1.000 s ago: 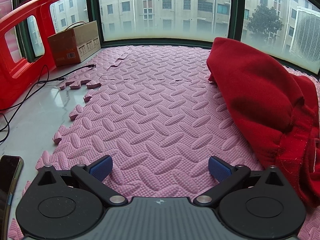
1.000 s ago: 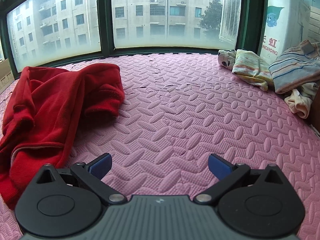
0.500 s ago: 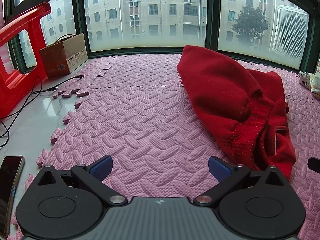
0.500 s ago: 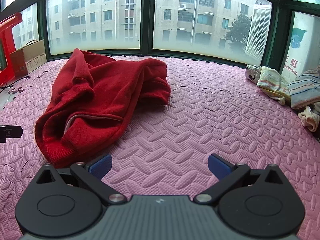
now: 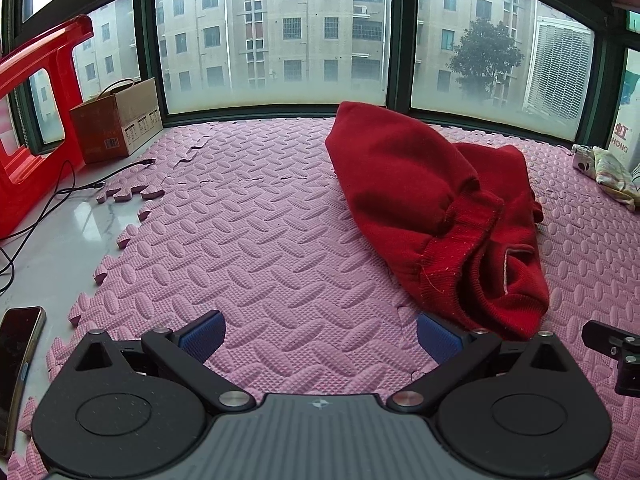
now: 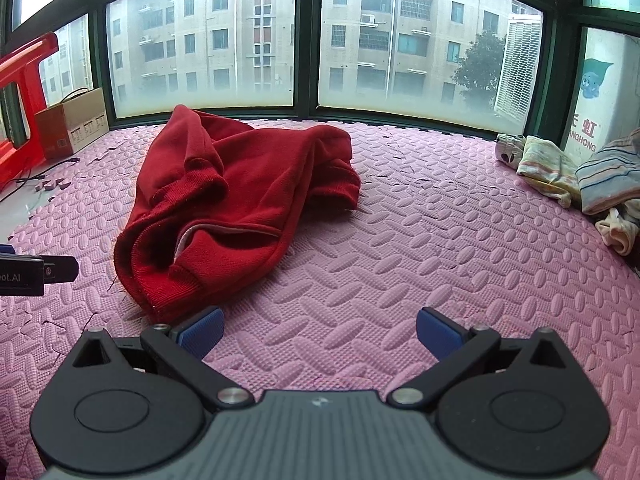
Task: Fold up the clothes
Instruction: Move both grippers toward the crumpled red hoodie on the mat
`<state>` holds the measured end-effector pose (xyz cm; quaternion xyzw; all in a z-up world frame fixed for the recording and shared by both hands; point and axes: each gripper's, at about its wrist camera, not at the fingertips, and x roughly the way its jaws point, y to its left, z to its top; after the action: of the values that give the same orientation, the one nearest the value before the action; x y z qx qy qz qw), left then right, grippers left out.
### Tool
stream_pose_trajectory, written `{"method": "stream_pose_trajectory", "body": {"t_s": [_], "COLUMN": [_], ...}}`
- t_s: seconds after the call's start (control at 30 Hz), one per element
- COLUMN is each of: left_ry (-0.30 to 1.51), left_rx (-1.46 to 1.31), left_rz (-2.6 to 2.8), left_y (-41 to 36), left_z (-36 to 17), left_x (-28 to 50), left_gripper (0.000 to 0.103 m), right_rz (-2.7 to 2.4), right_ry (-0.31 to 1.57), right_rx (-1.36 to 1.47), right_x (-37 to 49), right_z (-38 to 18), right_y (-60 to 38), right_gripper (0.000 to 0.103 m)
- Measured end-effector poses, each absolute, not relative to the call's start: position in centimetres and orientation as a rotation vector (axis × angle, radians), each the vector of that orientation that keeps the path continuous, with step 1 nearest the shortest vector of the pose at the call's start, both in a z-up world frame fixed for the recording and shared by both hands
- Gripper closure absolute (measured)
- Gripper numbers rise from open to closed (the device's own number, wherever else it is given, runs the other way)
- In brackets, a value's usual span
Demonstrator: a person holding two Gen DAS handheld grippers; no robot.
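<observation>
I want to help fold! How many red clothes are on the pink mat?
1. The red sweater lies crumpled on the pink mat, ahead of both open grippers. The striped clothes piled at the right edge aren't red, though something could hide beneath them.

Soft, hazy daylight enters through the windows (image 5: 276, 40), lighting both views evenly with faint shadows. Fisheye distortion bends the frames' edges. The marble floor (image 5: 60, 236) shows mild glare; distant buildings look perhaps slightly misted.
</observation>
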<state>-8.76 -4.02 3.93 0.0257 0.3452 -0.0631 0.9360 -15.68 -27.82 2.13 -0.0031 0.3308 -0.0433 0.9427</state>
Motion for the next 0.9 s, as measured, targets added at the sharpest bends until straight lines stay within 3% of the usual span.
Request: {"method": "stream_pose_trajectory", "body": {"t_s": [0.9], "left_ry": [0.680], "left_rx": [0.043], "left_rz": [-0.149], "left_y": [-5.02], "left_z": [4.60], "left_x": [-9.63], "left_gripper": [0.000], "right_rz": [-0.074], "right_ry": [0.678], "right_rx": [0.028], "right_x": [-15.97], "right_z": [2.26], "right_y": [-27.17], "right_gripper": [0.000]}}
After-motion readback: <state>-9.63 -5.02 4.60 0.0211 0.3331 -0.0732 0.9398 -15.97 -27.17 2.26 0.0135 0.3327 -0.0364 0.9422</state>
